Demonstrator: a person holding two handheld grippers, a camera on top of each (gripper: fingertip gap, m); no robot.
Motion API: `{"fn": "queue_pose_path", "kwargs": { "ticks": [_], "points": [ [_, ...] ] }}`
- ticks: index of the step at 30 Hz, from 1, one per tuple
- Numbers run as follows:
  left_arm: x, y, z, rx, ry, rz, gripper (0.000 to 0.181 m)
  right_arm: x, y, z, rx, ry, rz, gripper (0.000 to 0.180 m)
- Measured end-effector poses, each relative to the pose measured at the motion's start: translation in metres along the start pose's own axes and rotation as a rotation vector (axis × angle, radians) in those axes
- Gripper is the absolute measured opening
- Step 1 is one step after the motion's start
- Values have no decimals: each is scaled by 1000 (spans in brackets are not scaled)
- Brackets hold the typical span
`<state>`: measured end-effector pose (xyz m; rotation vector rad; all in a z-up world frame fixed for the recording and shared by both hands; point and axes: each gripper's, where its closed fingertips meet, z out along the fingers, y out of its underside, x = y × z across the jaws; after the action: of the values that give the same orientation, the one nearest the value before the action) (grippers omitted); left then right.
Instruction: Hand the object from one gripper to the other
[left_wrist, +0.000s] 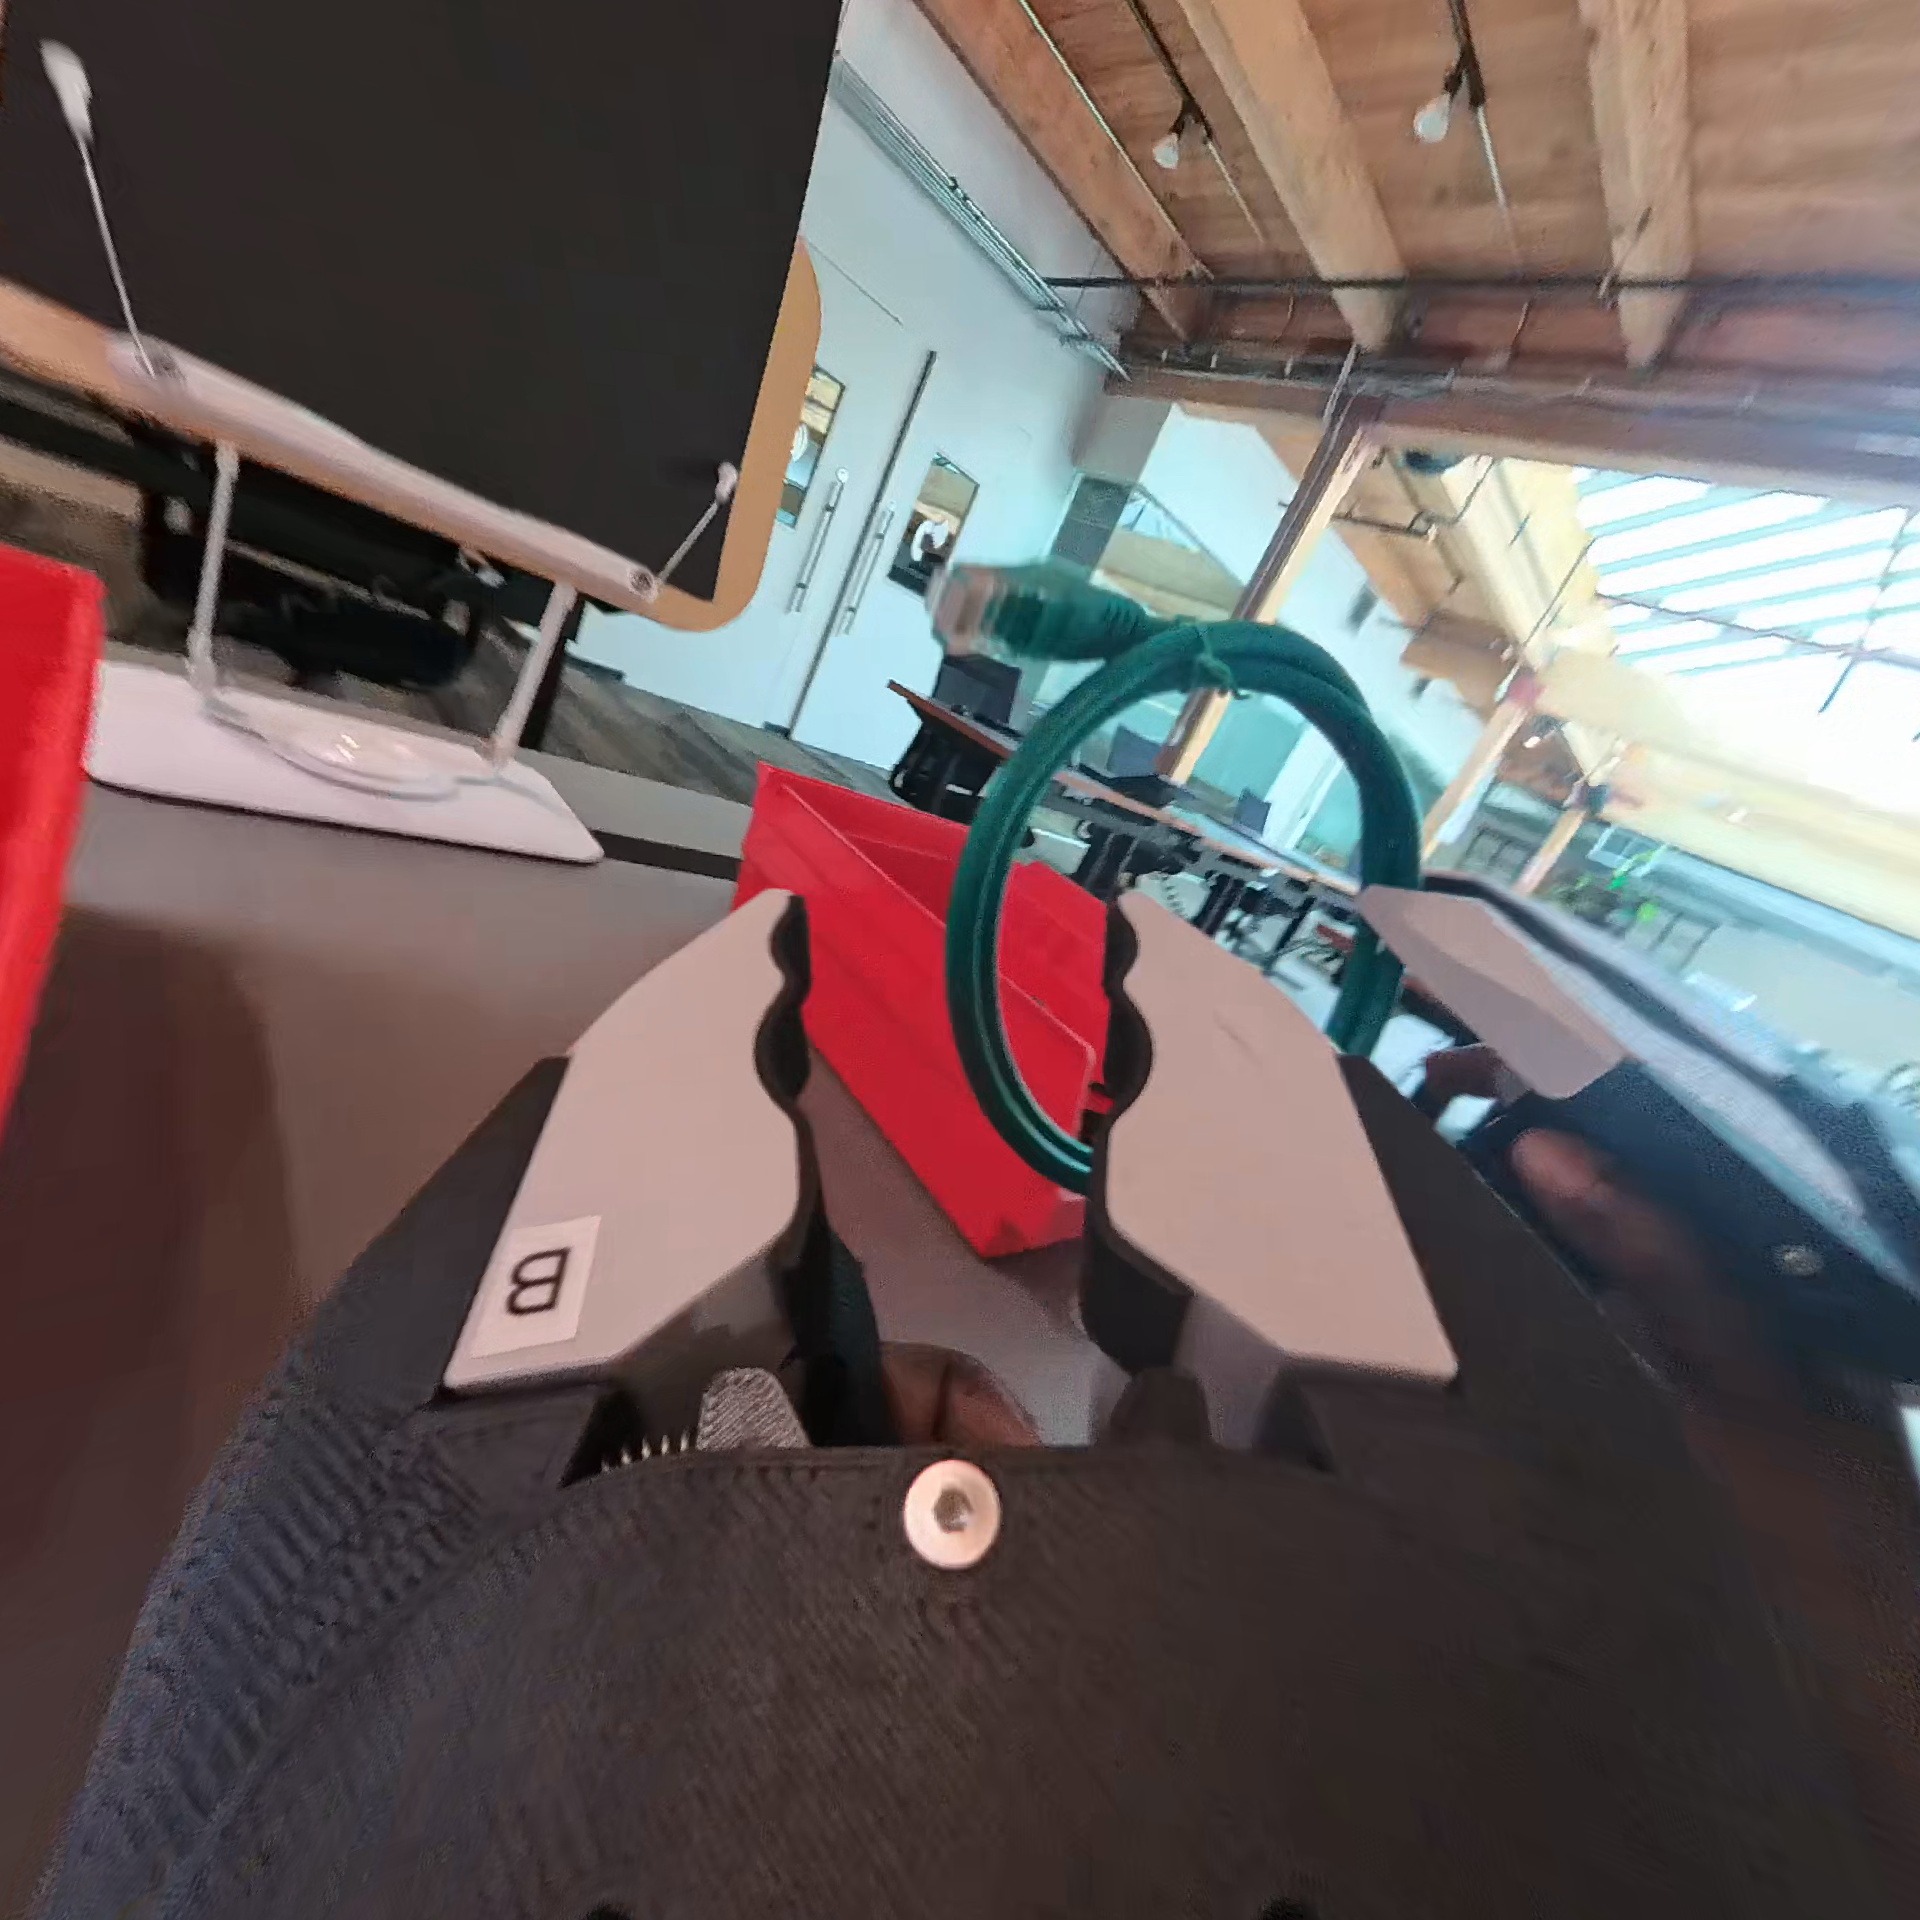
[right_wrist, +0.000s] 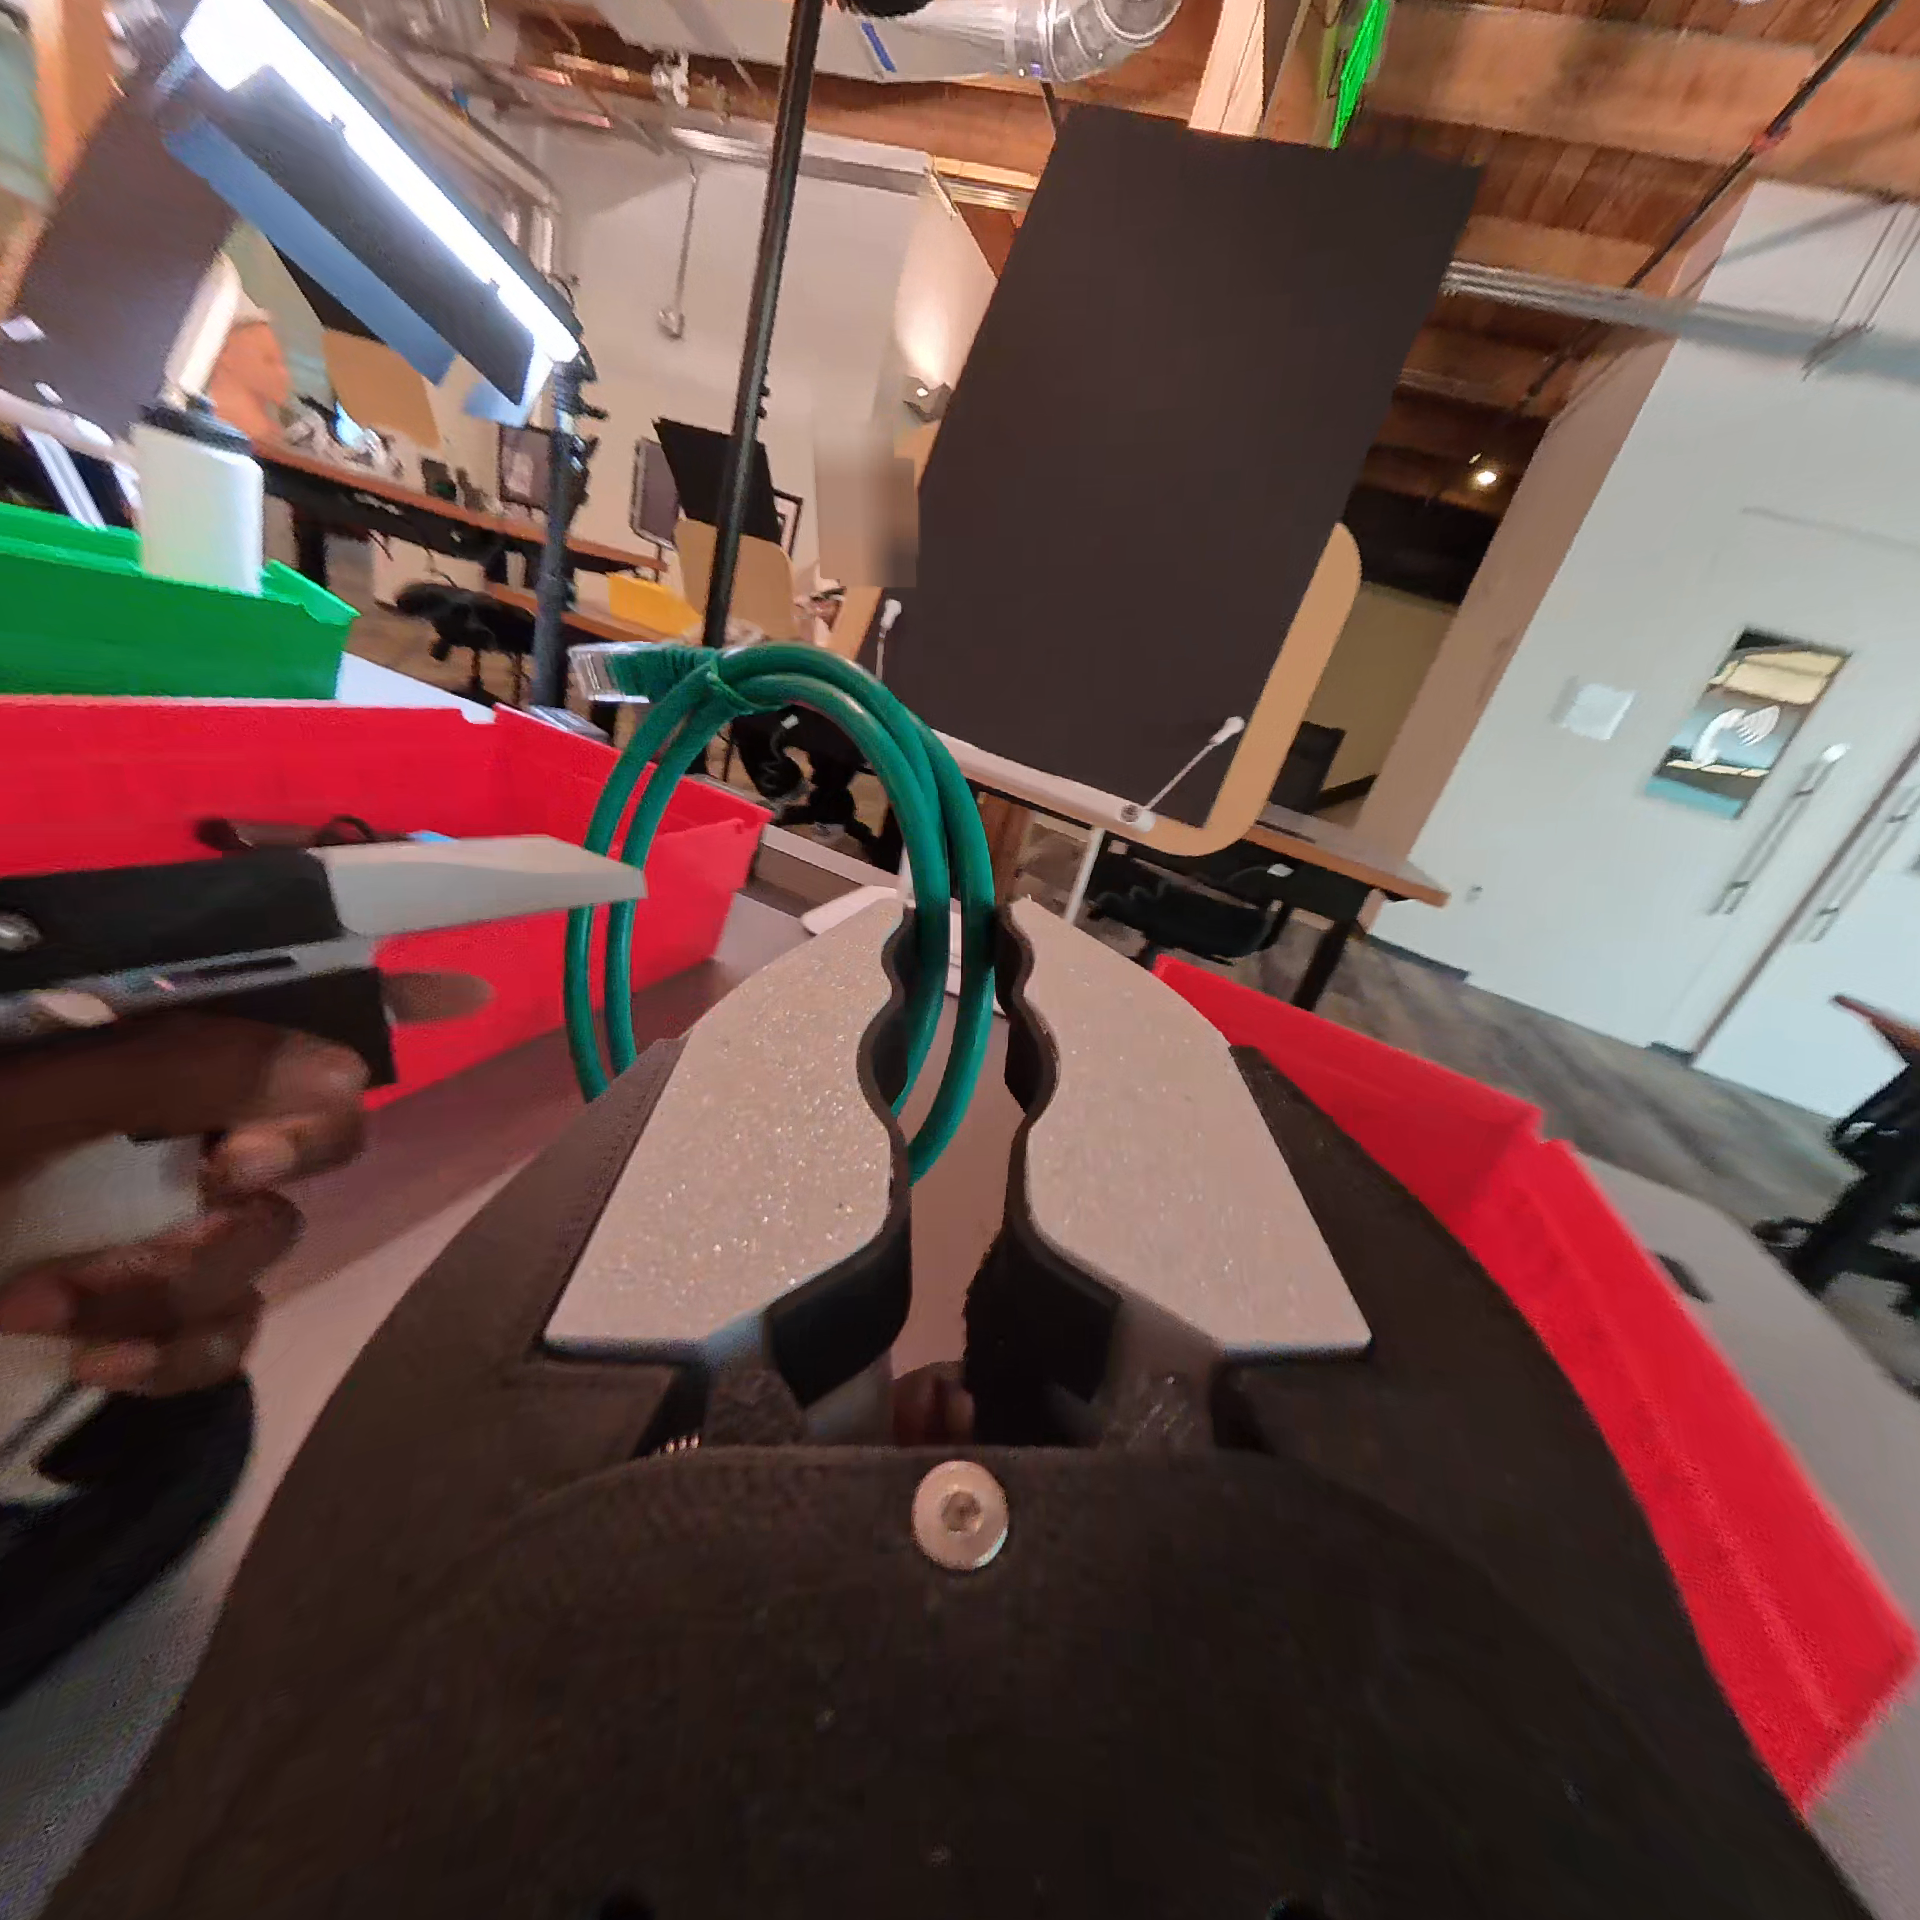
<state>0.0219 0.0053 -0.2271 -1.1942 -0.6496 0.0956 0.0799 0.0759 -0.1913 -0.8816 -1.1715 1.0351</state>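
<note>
Right tongs (right_wrist: 951, 935) grip the green cable coil (right_wrist: 935, 831) — left tongs (left_wrist: 951, 935) gape, empty.

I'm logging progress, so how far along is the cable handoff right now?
Done: the coiled green network cable is off the table, pinched near the tips of the right tool. In hand: the left tool is open and empty beside the coil. Left: the left tool closing on it, then the right letting go.

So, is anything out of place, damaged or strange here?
Nothing stands out. The coiled green cable stands upright, pinched in the right gripper, its tie intact. The left gripper is open beside it, not touching. The red bins sit level.
</note>
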Motion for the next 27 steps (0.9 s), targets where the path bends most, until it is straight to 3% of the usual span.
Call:
{"fn": "queue_pose_path", "kwargs": {
  "ticks": [3,7,13,20,27],
  "points": [
    [-6,-15,-4,-3,-34,190,69,10,-3,-3,-17,47,-115,13],
    [11,-32,-12,-19,-7,582,85,11,-4,-5,-57,47,-269,12],
    [36,-20,-19,-141,32,1037,87,-10,8,-3,-148,-27,-448,13],
    [33,-1,-15,-208,31,1189,81,-38,18,-4,-197,-150,-522,13],
    [22,12,-12,-258,-1,1320,56,-54,21,-7,-197,-229,-540,14]
  ]
}}
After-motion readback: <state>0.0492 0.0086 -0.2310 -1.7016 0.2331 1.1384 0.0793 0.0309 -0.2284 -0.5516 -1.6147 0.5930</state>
